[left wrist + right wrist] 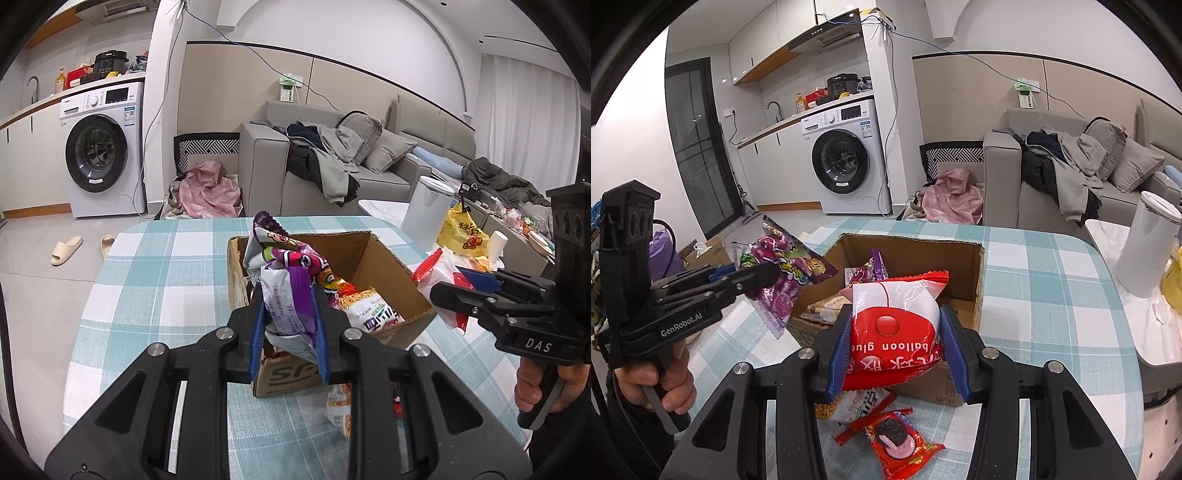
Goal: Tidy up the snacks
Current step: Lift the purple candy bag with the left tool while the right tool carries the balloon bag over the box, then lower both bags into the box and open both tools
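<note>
Left gripper (288, 328) clamps purple snack bag (286, 295); right gripper (897, 350) clamps red-white packet (894, 321). Both light, crinkly, probably slippery; grip mid-body.

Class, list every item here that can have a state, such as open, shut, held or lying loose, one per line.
Left gripper: shut on purple snack packet.
Right gripper: shut on red-and-white balloon glue packet.
Brown cardboard box: open, partly filled.
Red biscuit packet: lying loose on checked tablecloth.
White washing machine: door shut.
</note>
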`<state>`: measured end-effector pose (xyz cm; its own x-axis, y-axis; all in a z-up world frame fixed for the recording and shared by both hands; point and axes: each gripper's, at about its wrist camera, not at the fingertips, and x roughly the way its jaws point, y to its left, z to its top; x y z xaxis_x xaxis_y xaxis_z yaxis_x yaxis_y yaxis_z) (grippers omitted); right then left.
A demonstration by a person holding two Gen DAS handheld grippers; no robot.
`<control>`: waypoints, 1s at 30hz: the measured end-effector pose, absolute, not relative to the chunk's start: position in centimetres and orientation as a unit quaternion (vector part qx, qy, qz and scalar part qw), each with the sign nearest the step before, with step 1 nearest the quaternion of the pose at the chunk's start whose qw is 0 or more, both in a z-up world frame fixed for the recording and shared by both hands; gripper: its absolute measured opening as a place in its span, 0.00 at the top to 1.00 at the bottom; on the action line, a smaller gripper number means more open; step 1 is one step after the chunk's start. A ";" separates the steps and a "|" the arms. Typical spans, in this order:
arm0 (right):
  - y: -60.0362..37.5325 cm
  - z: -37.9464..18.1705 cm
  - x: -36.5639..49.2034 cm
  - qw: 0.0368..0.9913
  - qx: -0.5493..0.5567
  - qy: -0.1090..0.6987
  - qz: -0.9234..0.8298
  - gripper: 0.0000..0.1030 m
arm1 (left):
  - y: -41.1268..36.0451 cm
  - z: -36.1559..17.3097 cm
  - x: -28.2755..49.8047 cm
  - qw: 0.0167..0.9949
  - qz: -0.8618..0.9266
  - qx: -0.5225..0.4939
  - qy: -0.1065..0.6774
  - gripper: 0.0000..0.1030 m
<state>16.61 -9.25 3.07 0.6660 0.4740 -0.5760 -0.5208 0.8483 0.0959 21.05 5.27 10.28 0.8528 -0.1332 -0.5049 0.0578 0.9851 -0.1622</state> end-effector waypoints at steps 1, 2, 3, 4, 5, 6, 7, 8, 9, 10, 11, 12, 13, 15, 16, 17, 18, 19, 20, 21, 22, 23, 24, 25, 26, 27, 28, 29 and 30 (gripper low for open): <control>-9.1 3.1 16.8 0.911 -0.038 0.305 0.273 0.55 | 5.3 10.3 21.4 0.959 -0.050 -0.071 0.268 0.80; -8.9 3.1 17.0 0.911 -0.038 0.306 0.273 0.55 | 5.2 10.1 21.8 0.959 -0.050 -0.071 0.269 0.80; -8.7 3.1 17.2 0.911 -0.036 0.306 0.273 0.55 | 5.1 10.0 22.1 0.959 -0.049 -0.070 0.270 0.80; -8.6 3.0 17.3 0.911 -0.035 0.306 0.273 0.55 | 5.1 10.0 22.4 0.959 -0.049 -0.069 0.271 0.80; -8.4 3.0 17.6 0.911 -0.034 0.308 0.274 0.55 | 5.0 9.9 22.9 0.959 -0.050 -0.069 0.272 0.80; -8.2 2.9 17.8 0.910 -0.034 0.310 0.273 0.55 | 4.9 9.9 23.2 0.958 -0.050 -0.068 0.272 0.80; -8.1 2.9 18.1 0.911 -0.035 0.310 0.271 0.55 | 4.8 9.8 23.6 0.958 -0.049 -0.067 0.273 0.80; -7.9 2.8 18.2 0.911 -0.036 0.310 0.270 0.55 | 4.8 9.8 23.6 0.958 -0.051 -0.068 0.274 0.80; -7.8 2.7 18.5 0.911 -0.034 0.311 0.269 0.55 | 4.8 9.6 23.9 0.957 -0.052 -0.069 0.275 0.80; -7.7 2.6 18.7 0.910 -0.033 0.313 0.270 0.55 | 4.7 9.5 24.3 0.957 -0.054 -0.070 0.277 0.80; -7.6 2.5 18.9 0.909 -0.031 0.314 0.271 0.55 | 4.7 9.4 24.7 0.956 -0.054 -0.070 0.278 0.80; -7.6 2.5 19.1 0.909 -0.031 0.315 0.270 0.55 | 4.6 9.3 25.1 0.956 -0.053 -0.070 0.278 0.80; -7.5 2.4 19.3 0.909 -0.031 0.316 0.269 0.55 | 4.6 9.2 25.5 0.956 -0.053 -0.070 0.279 0.80; -7.5 2.1 19.8 0.908 -0.029 0.320 0.270 0.55 | 4.5 9.1 26.2 0.955 -0.053 -0.073 0.281 0.80; -7.5 2.0 20.0 0.907 -0.028 0.322 0.270 0.55 | 4.5 9.0 26.6 0.955 -0.054 -0.072 0.282 0.80; -7.5 1.9 20.1 0.907 -0.026 0.323 0.270 0.55 | 4.4 8.9 26.8 0.955 -0.054 -0.071 0.283 0.80; -7.5 1.8 20.3 0.907 -0.026 0.324 0.269 0.55 | 4.3 8.8 27.0 0.955 -0.053 -0.070 0.284 0.80; -7.5 1.8 20.5 0.907 -0.026 0.325 0.269 0.55 | 4.2 8.7 27.3 0.955 -0.052 -0.069 0.284 0.80; -7.5 1.8 20.6 0.906 -0.025 0.325 0.268 0.55 | 4.1 8.6 27.5 0.955 -0.051 -0.068 0.285 0.80; -7.5 1.7 20.8 0.907 -0.023 0.325 0.268 0.55 | 4.1 8.5 27.9 0.954 -0.051 -0.068 0.287 0.80; -7.5 1.7 20.9 0.906 -0.022 0.326 0.268 0.55 | 4.0 8.5 28.1 0.954 -0.050 -0.068 0.288 0.80; -7.5 1.7 21.1 0.906 -0.022 0.328 0.267 0.55 | 4.0 8.3 28.4 0.953 -0.049 -0.069 0.290 0.80; -7.5 1.6 21.3 0.906 -0.020 0.329 0.266 0.55 | 3.9 8.2 28.6 0.953 -0.050 -0.069 0.291 0.80; -7.5 1.6 21.5 0.905 -0.019 0.331 0.267 0.55 | 3.9 8.0 28.9 0.953 -0.050 -0.069 0.292 0.80; -7.5 1.5 21.6 0.905 -0.020 0.331 0.266 0.55 | 3.6 7.9 29.0 0.953 -0.049 -0.068 0.293 0.80; -7.4 1.5 21.8 0.905 -0.020 0.332 0.265 0.55 | 3.6 7.7 29.2 0.952 -0.048 -0.067 0.294 0.80; -7.4 1.4 21.9 0.905 -0.020 0.332 0.264 0.55 | 3.6 7.5 29.4 0.952 -0.048 -0.068 0.296 0.80; -7.4 1.3 22.1 0.905 -0.019 0.334 0.264 0.55 | 3.5 7.3 29.7 0.951 -0.048 -0.068 0.297 0.80; -7.4 1.1 22.3 0.904 -0.017 0.335 0.264 0.55 | 3.5 7.0 30.0 0.950 -0.047 -0.069 0.300 0.80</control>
